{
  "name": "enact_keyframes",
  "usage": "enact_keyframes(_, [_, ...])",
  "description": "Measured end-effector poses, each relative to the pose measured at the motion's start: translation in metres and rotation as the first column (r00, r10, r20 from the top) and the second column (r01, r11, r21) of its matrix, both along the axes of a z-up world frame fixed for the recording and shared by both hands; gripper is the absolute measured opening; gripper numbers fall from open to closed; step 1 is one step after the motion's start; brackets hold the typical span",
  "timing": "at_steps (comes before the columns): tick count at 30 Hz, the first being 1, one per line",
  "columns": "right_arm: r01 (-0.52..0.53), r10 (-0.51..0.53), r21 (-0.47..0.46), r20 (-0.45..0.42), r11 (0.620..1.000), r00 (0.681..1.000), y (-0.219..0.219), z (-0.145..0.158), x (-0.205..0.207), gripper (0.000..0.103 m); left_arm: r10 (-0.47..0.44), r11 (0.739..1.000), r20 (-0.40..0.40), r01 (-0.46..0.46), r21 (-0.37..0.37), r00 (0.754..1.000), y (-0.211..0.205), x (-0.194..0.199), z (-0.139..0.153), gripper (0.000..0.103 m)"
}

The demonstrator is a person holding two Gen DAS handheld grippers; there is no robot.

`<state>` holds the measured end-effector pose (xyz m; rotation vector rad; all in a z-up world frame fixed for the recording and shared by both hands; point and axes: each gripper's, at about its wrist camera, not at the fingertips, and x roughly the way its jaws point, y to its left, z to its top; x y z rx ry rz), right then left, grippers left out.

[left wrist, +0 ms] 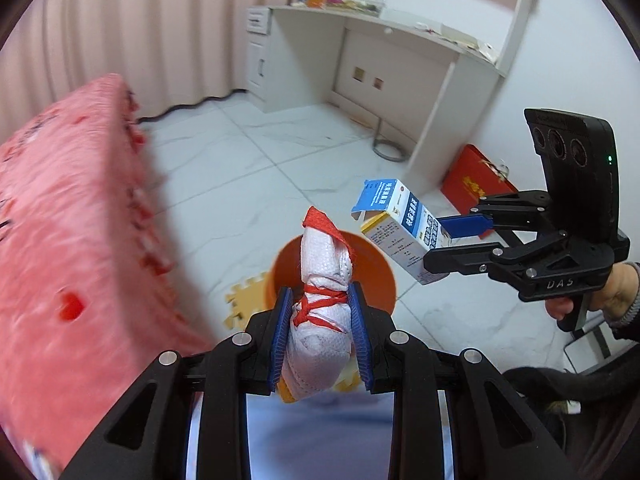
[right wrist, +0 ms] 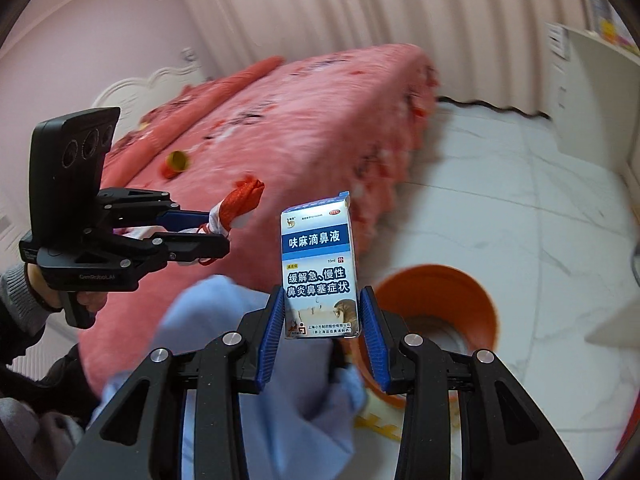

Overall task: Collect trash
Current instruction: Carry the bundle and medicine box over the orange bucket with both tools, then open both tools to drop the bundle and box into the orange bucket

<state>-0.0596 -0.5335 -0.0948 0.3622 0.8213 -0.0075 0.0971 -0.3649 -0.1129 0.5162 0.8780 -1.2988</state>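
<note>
The white pouch (left wrist: 320, 312) tied with red string sits clamped in my left gripper (left wrist: 320, 332), the medicine box (right wrist: 320, 268) clamped in my right gripper (right wrist: 323, 340). Both hang near the orange bin (right wrist: 436, 312) beside the pink bed (right wrist: 300, 128). This looks like the carry-to-bin step; next I should centre each over the rim and part the jaws.

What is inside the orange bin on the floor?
The orange bin shows a pale inner wall and part of its bottom, with nothing clearly in it; the right gripper hides the near part.

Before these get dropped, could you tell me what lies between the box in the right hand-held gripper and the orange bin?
Nothing. In the right wrist view the box hangs in the right hand-held gripper beside the orange bin, with only open air and floor between.
</note>
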Motion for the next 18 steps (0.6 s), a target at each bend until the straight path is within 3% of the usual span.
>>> enact_keyframes(9, [0.117,-0.111,0.052,-0.108,0.992,0.988,-0.051,-0.075,0.004,0.039,-0.024,0.995,-0.092,0.032,0.095,0.995,-0.065,0.003,-0.073,0.031])
enact_keyframes(16, [0.138,-0.128,0.064,-0.13,0.988,0.983,-0.06,-0.097,0.008,0.039,-0.043,0.992,-0.076,0.052,0.117,0.996,-0.086,0.006,-0.07,0.032])
enact_keyframes(18, [0.161,-0.151,0.066,-0.125,0.985,0.981,-0.064,-0.098,0.008,0.042,-0.031,0.989,-0.073,0.041,0.143,0.997,-0.092,0.008,-0.075,0.041])
